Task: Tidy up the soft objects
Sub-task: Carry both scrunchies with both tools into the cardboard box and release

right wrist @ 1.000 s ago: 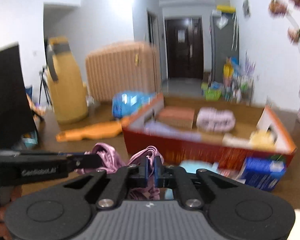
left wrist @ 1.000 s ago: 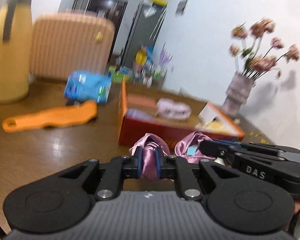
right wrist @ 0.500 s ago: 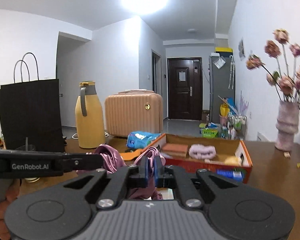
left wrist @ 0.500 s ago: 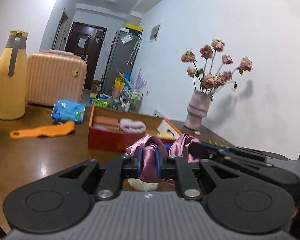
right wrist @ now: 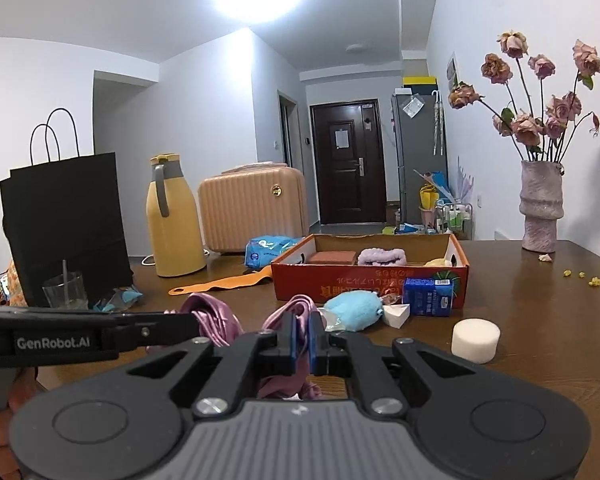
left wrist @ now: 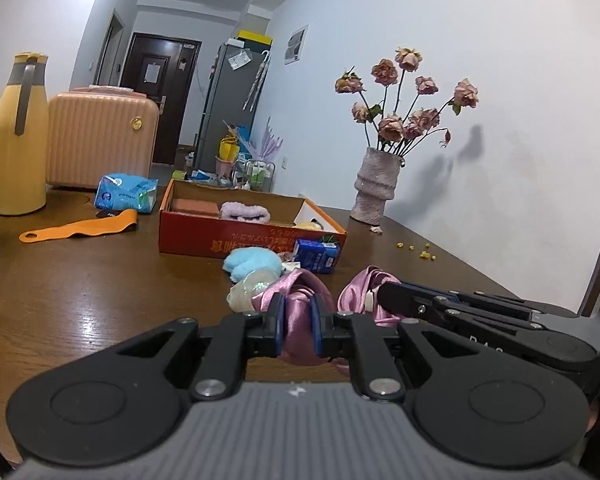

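A pink satin cloth [left wrist: 298,314] hangs between both grippers above the brown table. My left gripper [left wrist: 297,330] is shut on one bunch of it. The right gripper [left wrist: 384,294] comes in from the right of the left wrist view and pinches the other end. Seen from the right wrist, my right gripper [right wrist: 302,338] is shut on the pink satin cloth [right wrist: 288,310], and the left gripper [right wrist: 190,322] reaches in from the left. Beyond stands an open orange box [left wrist: 204,240] holding a lilac fluffy band [left wrist: 244,212]. A light blue plush [left wrist: 252,262] lies in front of the box.
On the table are a yellow jug [left wrist: 18,136], a peach case [left wrist: 102,138], a blue tissue pack [left wrist: 126,194], an orange strap [left wrist: 80,228], a blue carton [left wrist: 316,256], a vase of dried roses [left wrist: 374,192], a white foam cylinder [right wrist: 475,340], a black paper bag [right wrist: 66,224] and a glass [right wrist: 65,290].
Both grippers have drawn back from the orange box with the pink cloth, so the box now looks smaller and farther off. The blue plush and carton have come into view.
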Demonstrator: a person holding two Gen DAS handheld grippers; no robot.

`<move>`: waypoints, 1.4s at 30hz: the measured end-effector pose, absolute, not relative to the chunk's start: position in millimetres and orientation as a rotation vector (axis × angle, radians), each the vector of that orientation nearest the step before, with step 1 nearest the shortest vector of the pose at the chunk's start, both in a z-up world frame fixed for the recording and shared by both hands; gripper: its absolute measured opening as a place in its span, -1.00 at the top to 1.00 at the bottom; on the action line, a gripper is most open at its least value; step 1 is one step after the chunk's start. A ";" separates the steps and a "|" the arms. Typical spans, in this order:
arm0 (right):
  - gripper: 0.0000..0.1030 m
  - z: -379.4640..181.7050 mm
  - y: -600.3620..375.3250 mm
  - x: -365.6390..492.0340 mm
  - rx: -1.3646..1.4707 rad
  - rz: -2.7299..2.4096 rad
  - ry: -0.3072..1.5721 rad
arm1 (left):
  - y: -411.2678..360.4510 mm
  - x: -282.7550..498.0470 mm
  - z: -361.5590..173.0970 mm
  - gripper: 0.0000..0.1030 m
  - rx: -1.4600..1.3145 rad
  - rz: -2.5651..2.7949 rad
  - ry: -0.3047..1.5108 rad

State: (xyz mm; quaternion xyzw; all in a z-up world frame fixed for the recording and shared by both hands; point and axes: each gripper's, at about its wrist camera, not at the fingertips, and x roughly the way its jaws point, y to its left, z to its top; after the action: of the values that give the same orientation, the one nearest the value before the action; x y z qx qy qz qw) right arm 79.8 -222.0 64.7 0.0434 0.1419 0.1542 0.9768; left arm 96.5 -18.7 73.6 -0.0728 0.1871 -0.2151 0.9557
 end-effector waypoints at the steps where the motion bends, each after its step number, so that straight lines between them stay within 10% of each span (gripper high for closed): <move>1: 0.89 65.1 -222.3 79.2 0.088 0.309 0.283 | -18.7 96.1 74.7 0.73 -0.148 -0.438 0.377; 15: 0.89 82.7 -229.0 149.3 0.081 0.308 0.265 | -24.1 175.4 103.4 0.72 -0.114 -0.462 0.342; 35: 0.89 81.0 -202.2 524.2 0.202 0.326 0.613 | -37.9 522.4 71.4 0.70 0.069 -0.242 0.600; 42: 0.69 35.8 -185.6 578.2 0.199 0.268 0.827 | -38.1 543.4 41.4 0.33 0.119 -0.235 0.680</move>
State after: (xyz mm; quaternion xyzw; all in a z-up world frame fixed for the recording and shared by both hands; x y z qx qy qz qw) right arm 578.2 -185.6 35.8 0.0961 0.3998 0.1296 0.9023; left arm 543.4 -38.1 41.4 0.0580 0.3325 -0.1147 0.9343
